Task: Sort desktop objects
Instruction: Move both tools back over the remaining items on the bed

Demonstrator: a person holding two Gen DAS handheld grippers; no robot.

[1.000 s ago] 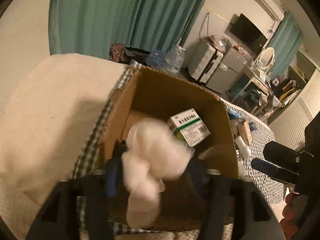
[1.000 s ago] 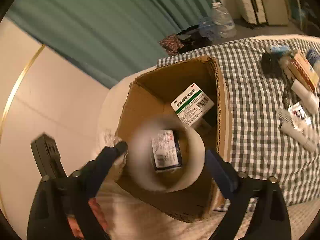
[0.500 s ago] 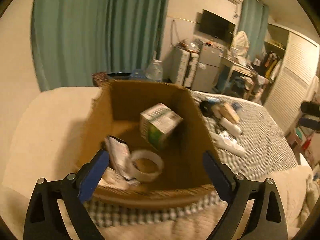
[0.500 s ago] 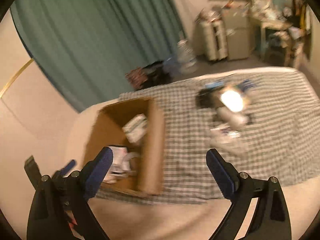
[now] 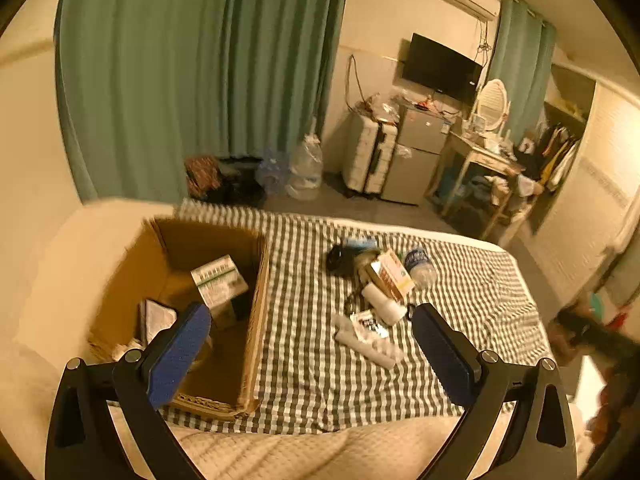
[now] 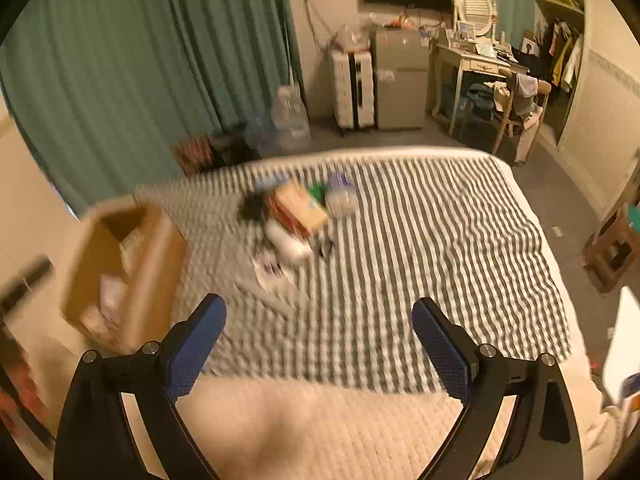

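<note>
While both grippers' jaws gape empty, only the left wrist view shows the cardboard box's [image 5: 256, 304] contents sharply.

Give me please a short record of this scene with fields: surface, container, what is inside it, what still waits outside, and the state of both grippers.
surface: checked cloth on a bed
container: cardboard box, open on top
inside: green-and-white carton, a packet
outside: pile with orange box, water bottle, white tube
left gripper: open, holding nothing, jaws have just been opening
right gripper: open, holding nothing
</note>
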